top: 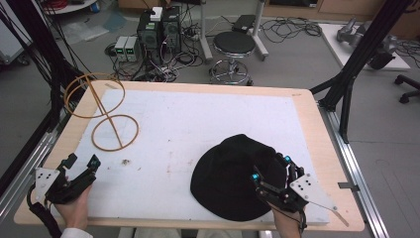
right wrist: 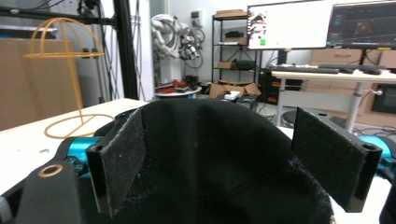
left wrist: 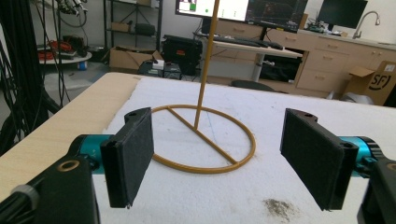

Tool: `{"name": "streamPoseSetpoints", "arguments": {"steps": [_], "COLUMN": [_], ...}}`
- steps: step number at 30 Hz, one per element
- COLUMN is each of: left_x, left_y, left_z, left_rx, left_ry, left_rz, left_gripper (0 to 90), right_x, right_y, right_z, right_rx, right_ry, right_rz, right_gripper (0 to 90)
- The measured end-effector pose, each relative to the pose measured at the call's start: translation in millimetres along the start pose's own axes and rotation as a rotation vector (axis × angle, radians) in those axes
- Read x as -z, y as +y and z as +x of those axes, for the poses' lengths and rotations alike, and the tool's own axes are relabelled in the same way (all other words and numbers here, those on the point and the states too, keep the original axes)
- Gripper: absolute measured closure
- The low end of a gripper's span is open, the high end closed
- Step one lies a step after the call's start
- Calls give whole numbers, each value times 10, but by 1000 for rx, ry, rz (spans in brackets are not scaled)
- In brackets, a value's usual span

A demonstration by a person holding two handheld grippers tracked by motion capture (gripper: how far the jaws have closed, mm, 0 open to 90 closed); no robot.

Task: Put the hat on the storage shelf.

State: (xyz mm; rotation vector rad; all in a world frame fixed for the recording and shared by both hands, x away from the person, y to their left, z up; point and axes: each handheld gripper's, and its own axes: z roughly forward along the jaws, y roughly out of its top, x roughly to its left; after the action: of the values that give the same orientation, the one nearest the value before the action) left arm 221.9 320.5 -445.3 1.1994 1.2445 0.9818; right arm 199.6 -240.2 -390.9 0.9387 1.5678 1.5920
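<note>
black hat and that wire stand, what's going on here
A person holds a gripper in each hand at a white-topped table. The right gripper is open over the black hat, its jaws standing on either side of the crown, not closed on it. The left gripper is open and holds nothing, pointing at the yellow wire hat stand, which stands bare at the table's far left.
</note>
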Motion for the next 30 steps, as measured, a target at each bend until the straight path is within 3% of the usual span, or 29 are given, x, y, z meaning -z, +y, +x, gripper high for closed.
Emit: {"name": "streamPoseSetpoints", "arguments": {"steps": [10, 17, 22, 29, 30], "left_x": [0, -2, -4, -4, -5], "left_y": [0, -1, -2, -2, -2], "left_z": [-3, -1, -2, 4, 6], "left_rx": [-2, -3, -6, -8, -7], "left_ry": [0, 2, 2, 1, 1], "left_rz": [1, 1, 3, 2, 2], "left_gripper": [261, 260, 261, 260, 261], "right_x": [-63, -131, -160, -208, -203], "right_y": [-75, -159, -179, -234, -238], "right_z": [71, 88, 113, 124, 120], "right_rx": [31, 40, 51, 25, 19], "right_ry": [25, 28, 27, 27, 12], "right_rz": [51, 134, 162, 219, 228], "right_gripper": [173, 173, 176, 281, 344]}}
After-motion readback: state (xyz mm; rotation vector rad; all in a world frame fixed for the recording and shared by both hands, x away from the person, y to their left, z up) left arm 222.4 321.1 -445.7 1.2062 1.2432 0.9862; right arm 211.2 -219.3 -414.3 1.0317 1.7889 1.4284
